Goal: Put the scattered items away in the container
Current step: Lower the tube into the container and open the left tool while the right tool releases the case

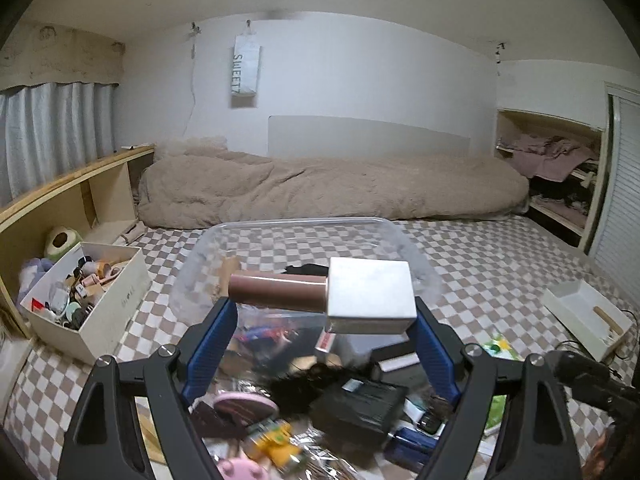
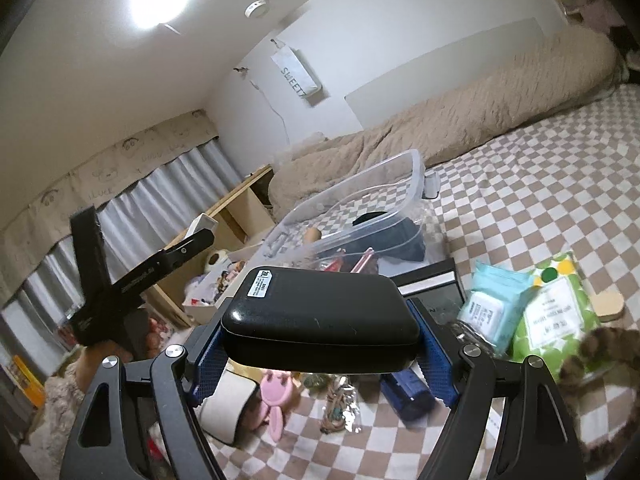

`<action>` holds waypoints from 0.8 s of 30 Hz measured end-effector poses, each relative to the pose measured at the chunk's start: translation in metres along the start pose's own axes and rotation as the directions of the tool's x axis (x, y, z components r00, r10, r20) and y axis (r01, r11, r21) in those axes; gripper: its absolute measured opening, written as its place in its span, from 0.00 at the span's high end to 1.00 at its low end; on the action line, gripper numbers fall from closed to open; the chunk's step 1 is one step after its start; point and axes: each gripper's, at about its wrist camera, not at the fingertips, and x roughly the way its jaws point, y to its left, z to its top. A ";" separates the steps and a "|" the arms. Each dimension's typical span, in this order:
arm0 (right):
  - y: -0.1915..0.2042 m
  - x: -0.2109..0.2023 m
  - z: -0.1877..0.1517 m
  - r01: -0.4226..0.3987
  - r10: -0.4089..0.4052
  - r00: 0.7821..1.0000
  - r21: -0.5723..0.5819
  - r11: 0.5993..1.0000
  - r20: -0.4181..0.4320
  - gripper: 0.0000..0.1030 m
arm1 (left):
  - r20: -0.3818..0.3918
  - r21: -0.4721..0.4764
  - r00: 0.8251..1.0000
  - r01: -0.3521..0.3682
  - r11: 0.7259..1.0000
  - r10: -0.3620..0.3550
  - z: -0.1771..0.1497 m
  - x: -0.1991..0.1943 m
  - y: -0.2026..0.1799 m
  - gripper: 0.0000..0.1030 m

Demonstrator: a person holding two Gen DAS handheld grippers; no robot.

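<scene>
My left gripper [image 1: 322, 312] is shut on a brown-pink cosmetic bottle [image 1: 280, 290] with a square silver cap [image 1: 370, 296]. The bottle lies crosswise between the blue pads, just in front of the clear plastic container [image 1: 304, 222]. My right gripper [image 2: 320, 340] is shut on a black rounded case [image 2: 320, 316] with a white label. It hangs above the scattered items, and the clear container [image 2: 416, 172] stands tilted in view beyond it. The container holds a dark cloth [image 2: 404, 240] and a few small things.
Loose items lie on the checkered bedding [image 2: 500, 200]: a pink toy [image 2: 276, 396], a blue object [image 2: 404, 392], wipe packs [image 2: 556, 312], a black box [image 1: 360, 400]. A white box of small items [image 1: 86, 292] stands left, a white tray [image 1: 580, 312] right. A striped furry thing [image 2: 592, 352] is at the right.
</scene>
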 end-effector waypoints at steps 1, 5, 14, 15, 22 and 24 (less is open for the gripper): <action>-0.002 0.004 0.004 -0.004 0.004 1.000 0.006 1.000 -0.004 0.20 | -0.009 0.002 1.000 -0.003 1.000 0.003 0.003 0.006 0.004 0.17; -0.006 0.019 0.018 0.002 -0.002 1.000 0.012 1.000 -0.014 0.20 | -0.061 0.007 0.998 -0.021 1.000 0.021 0.011 0.037 0.018 0.17; -0.008 0.070 0.054 0.015 -0.015 0.998 0.006 1.000 -0.068 0.20 | -0.193 -0.094 0.981 0.008 0.996 -0.026 0.016 0.113 0.044 0.17; -0.008 0.076 0.057 0.018 -0.018 0.997 0.004 1.000 -0.076 0.20 | -0.197 -0.103 0.980 0.006 0.995 -0.027 0.017 0.119 0.047 0.17; -0.001 0.124 0.083 0.048 -0.048 0.992 -0.004 0.999 -0.113 0.20 | -0.277 -0.164 0.960 0.001 0.986 -0.047 0.006 0.163 0.073 0.17; 0.000 0.140 0.088 0.053 -0.053 0.991 0.001 0.999 -0.127 0.20 | -0.311 -0.209 0.948 0.002 0.978 -0.068 -0.001 0.174 0.084 0.17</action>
